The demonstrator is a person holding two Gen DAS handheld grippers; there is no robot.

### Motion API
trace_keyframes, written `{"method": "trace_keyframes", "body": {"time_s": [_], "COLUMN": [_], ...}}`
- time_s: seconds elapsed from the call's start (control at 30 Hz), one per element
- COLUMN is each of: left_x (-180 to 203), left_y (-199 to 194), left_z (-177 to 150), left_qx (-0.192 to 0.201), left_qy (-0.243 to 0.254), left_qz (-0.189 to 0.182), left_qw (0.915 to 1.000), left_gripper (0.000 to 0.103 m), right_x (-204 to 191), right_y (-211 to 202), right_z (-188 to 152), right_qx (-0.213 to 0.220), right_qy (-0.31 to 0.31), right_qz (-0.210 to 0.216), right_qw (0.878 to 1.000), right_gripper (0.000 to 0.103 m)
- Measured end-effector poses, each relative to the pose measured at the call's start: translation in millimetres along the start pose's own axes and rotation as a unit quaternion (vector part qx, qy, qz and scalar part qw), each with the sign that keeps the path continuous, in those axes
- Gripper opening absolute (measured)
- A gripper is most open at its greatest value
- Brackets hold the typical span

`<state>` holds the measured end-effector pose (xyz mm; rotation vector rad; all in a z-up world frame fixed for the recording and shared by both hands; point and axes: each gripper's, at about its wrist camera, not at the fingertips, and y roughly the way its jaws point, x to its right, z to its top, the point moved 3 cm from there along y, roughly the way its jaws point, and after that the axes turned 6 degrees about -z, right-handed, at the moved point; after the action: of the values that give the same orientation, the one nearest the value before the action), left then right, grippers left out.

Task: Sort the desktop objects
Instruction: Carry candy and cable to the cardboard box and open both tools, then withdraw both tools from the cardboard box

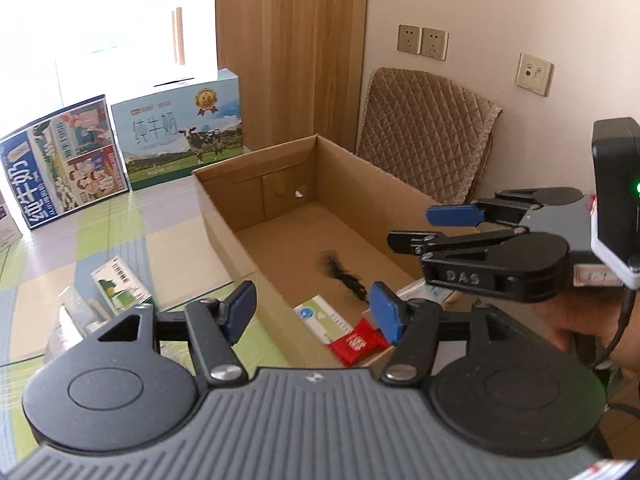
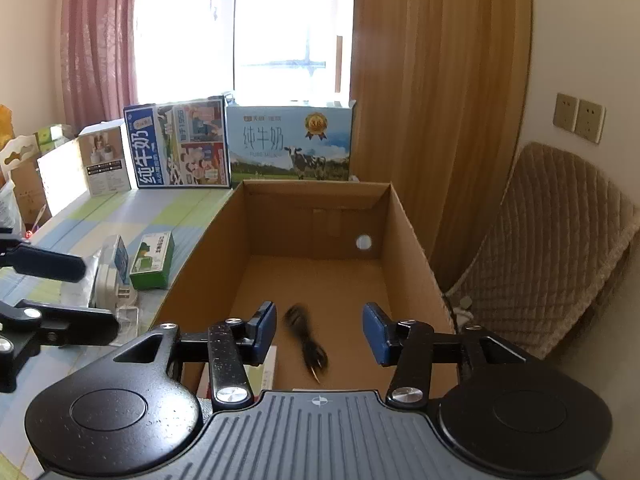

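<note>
An open cardboard box stands on the checked tablecloth. On its floor lie a blurred black cable bundle, a white-and-green carton and a red packet. My left gripper is open over the box's near left corner, with nothing between its blue pads. My right gripper is open above the box; the cable shows between its fingers but lower down, untouched by the pads. The left gripper shows at the left edge of the right wrist view.
On the table left of the box lie a green carton and a white plug adapter. Two milk cases stand behind the box. A quilted chair is to the right, against the wall.
</note>
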<state>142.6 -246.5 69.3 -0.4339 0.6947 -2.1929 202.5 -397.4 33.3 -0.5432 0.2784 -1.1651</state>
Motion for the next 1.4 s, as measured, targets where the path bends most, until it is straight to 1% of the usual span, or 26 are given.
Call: {"method": "trace_keyframes", "body": {"time_s": [0.33,0.47,0.67,0.93,1.4], "left_x": [-20.7,-26.1,-36.5,-51.0,-76.3], "left_y": [-24.5,-35.2,-52.0,-73.5,-101.5], "left_z": [-23.5,-30.3,-40.6,-59.6,-89.5], "left_qx": [-0.009,-0.009,-0.020,-0.038,-0.040], "left_qy": [-0.022,-0.025,-0.034,-0.045,-0.074], "left_qz": [0.021,0.027,0.044,0.067,0.080], "left_qw": [0.9995,0.9993,0.9983,0.9960,0.9932], "left_gripper": [0.060,0.062,0.062,0.066,0.069], "right_x": [-19.7,-31.3,-55.3,-90.4,-137.6], "right_y": [-18.3,-26.0,-40.0,-53.1,-61.8], "right_z": [-2.6,-3.2,-4.4,-7.0,-14.3], "right_qx": [-0.008,-0.008,-0.003,-0.001,-0.010], "right_qy": [-0.006,-0.010,-0.021,-0.042,-0.080], "right_qz": [0.005,0.012,0.027,0.052,0.075], "right_qw": [1.000,1.000,0.999,0.998,0.994], "right_gripper": [0.048,0.048,0.051,0.056,0.059]}}
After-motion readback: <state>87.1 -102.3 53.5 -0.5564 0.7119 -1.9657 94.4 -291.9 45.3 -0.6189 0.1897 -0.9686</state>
